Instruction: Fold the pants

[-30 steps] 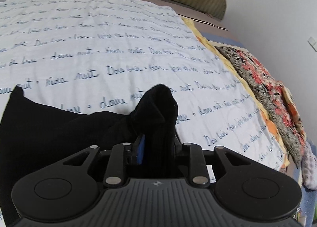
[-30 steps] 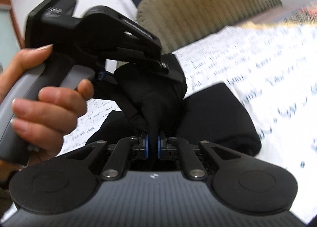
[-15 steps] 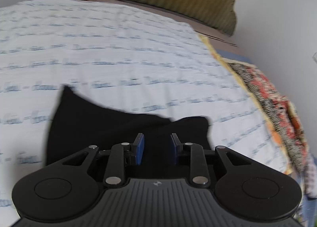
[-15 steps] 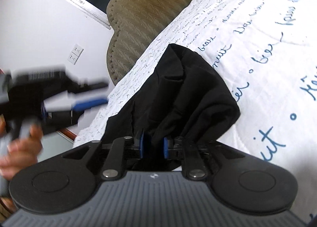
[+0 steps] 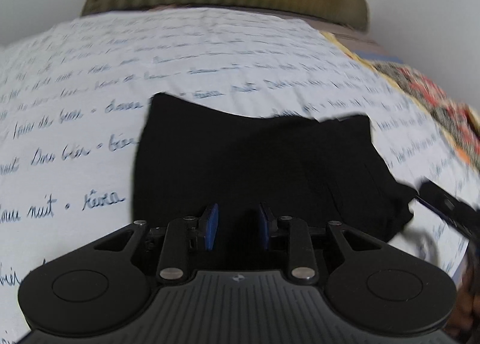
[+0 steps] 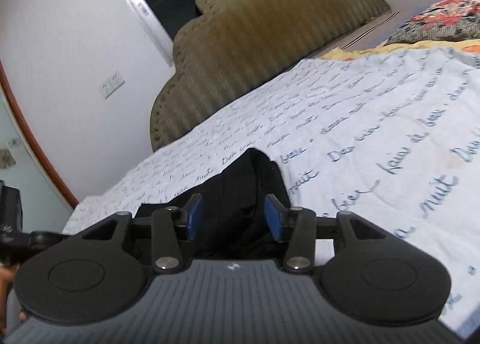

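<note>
Script-printed white bedsheet (image 5: pixel 210 53), olive scalloped headboard (image 6: pixel 270 44), perhaps floral blanket (image 6: pixel 444 17)

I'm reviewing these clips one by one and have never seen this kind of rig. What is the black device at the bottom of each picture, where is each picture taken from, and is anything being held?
There is no robot here. A person holds a two-finger tool in each hand, and a fisheye camera on each looks forward along its fingers. One picture comes from the left tool, the other from the right tool. The blue pads are the fingertips.

Both look over a bed with a white sheet printed with blue handwriting, an olive headboard behind it and a flowered blanket along one side. Black pants lie on the sheet as a compact folded bundle.

Both tools are open and hold nothing; the pants lie just ahead of them. The right tool also shows, blurred, at the right edge of the left picture.
</note>
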The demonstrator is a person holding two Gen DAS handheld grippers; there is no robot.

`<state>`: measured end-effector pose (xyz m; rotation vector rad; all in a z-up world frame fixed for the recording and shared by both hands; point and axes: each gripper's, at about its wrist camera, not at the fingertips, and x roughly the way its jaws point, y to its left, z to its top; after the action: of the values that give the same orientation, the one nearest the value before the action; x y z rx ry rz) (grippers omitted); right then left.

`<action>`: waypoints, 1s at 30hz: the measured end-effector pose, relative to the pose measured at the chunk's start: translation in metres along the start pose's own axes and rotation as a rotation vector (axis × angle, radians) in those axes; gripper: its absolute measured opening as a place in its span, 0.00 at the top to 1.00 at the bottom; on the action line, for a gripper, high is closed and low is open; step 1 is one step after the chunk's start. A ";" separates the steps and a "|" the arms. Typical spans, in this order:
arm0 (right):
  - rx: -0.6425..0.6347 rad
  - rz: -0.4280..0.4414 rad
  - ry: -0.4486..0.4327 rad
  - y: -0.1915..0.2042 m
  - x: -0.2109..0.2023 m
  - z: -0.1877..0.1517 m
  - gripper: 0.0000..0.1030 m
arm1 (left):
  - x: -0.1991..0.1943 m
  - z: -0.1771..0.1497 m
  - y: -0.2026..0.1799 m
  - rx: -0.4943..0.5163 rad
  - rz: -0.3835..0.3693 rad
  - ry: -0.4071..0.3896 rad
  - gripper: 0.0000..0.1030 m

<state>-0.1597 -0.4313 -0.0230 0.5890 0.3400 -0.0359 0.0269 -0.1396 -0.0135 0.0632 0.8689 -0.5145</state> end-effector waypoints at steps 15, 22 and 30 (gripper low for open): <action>-0.084 -0.075 0.012 0.003 0.005 -0.002 0.95 | -0.006 0.002 -0.002 -0.011 -0.005 -0.021 0.73; -0.068 -0.139 0.104 -0.015 0.006 -0.008 0.92 | -0.002 -0.002 0.000 -0.002 0.027 -0.024 0.41; -0.123 -0.091 0.016 0.005 0.011 0.037 0.81 | 0.004 0.016 0.010 -0.040 0.020 -0.056 0.40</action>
<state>-0.1373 -0.4466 0.0048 0.4517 0.3811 -0.0968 0.0449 -0.1366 -0.0072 0.0211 0.8227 -0.4784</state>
